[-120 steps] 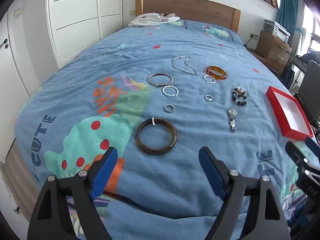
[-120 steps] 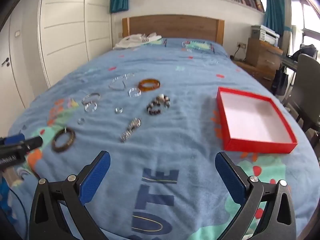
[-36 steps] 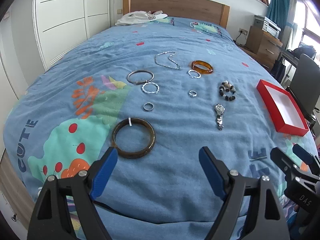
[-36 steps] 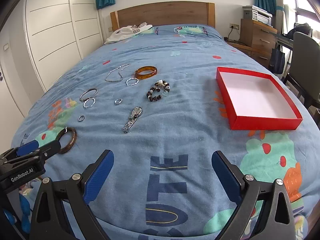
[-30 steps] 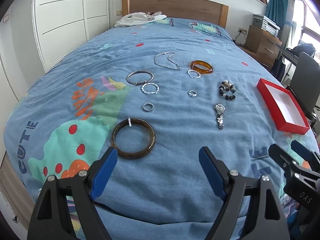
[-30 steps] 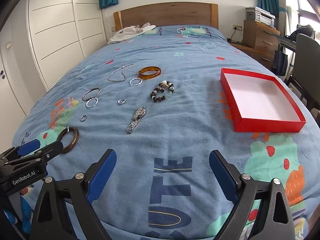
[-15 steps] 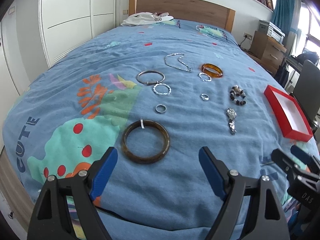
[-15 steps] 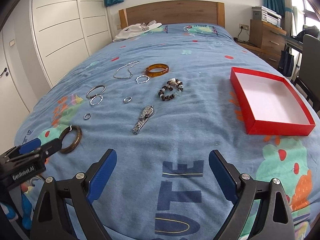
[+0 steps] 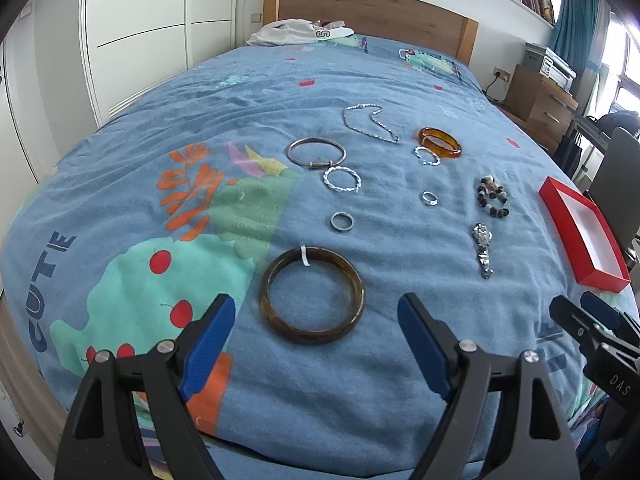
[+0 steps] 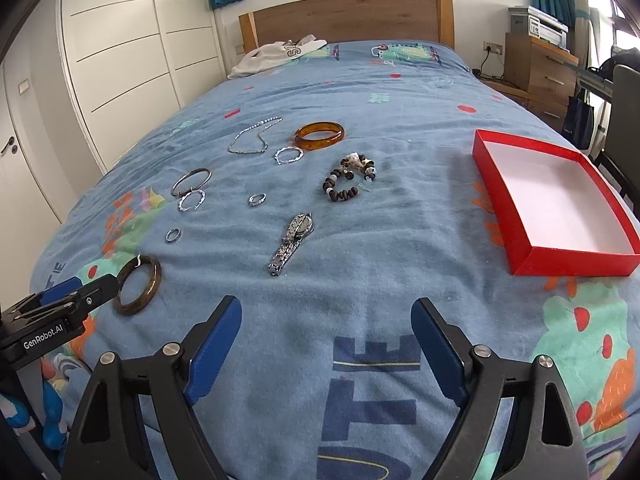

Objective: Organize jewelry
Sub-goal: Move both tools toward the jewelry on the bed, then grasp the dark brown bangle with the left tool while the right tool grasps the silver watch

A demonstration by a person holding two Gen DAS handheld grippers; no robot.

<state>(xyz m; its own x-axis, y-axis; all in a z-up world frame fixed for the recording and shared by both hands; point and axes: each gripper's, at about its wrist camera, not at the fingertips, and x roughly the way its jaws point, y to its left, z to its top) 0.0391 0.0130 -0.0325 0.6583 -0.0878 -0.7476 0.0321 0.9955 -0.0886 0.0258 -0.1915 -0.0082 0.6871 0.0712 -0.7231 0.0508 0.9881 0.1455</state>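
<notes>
Jewelry lies spread over a blue patterned bedspread. A dark brown bangle [image 9: 310,334] sits just beyond my left gripper [image 9: 315,300], which is open and holds nothing. Farther back lie a plain ring [image 9: 342,229], a silver bangle [image 9: 316,164], a chain [image 9: 386,136], an amber bangle [image 9: 444,154], a beaded bracelet [image 9: 496,212] and a silver watch [image 9: 482,248]. My right gripper [image 10: 327,303] hovers short of the watch [image 10: 294,240]; its jaws are closing a little, with nothing between them. An open red box [image 10: 576,256] with a white inside rests at the right.
A white garment [image 10: 276,58] lies by the wooden headboard [image 10: 348,16]. White wardrobe doors [image 10: 120,40] line the left wall. A wooden dresser [image 10: 536,68] and a dark chair [image 10: 624,112] stand to the right of the bed.
The left gripper has come nearer the dark brown bangle, which now sits centred ahead of its fingers. The right gripper's fingers stand slightly closer together, and the watch looks nearer.
</notes>
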